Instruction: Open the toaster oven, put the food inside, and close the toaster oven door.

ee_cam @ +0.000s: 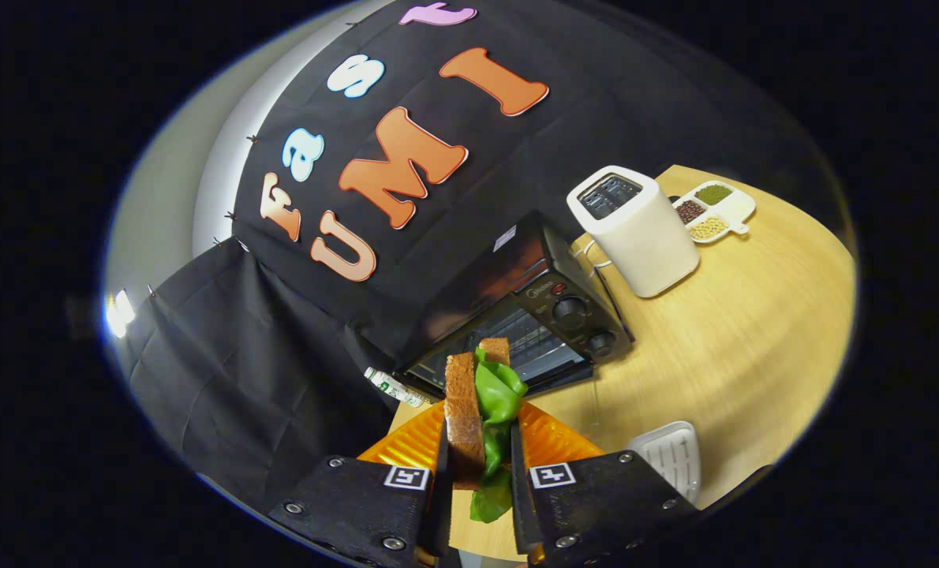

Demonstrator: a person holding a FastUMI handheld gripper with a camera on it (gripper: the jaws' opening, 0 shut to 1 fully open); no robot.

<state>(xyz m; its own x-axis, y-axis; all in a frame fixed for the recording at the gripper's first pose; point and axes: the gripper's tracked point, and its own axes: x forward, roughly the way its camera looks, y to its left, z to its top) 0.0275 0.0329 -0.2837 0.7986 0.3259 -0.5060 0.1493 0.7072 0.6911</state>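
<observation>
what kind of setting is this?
Likely a staged kitchen counter in a recording booth: a toaster oven and a white toaster sit on a wooden table against black cloth. The tool holds a sandwich.

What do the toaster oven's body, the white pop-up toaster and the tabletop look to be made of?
Toaster oven: glossy black, probably painted metal, its top catching reflections. White toaster: matte, smooth casing, likely plastic, though coated metal is possible. Table: pale wood grain, wood or laminate. The gripper is shut on the sandwich.

Tongs (479,473) with dark textured blocks, silver screws and a square black-and-white marker on each.
</observation>
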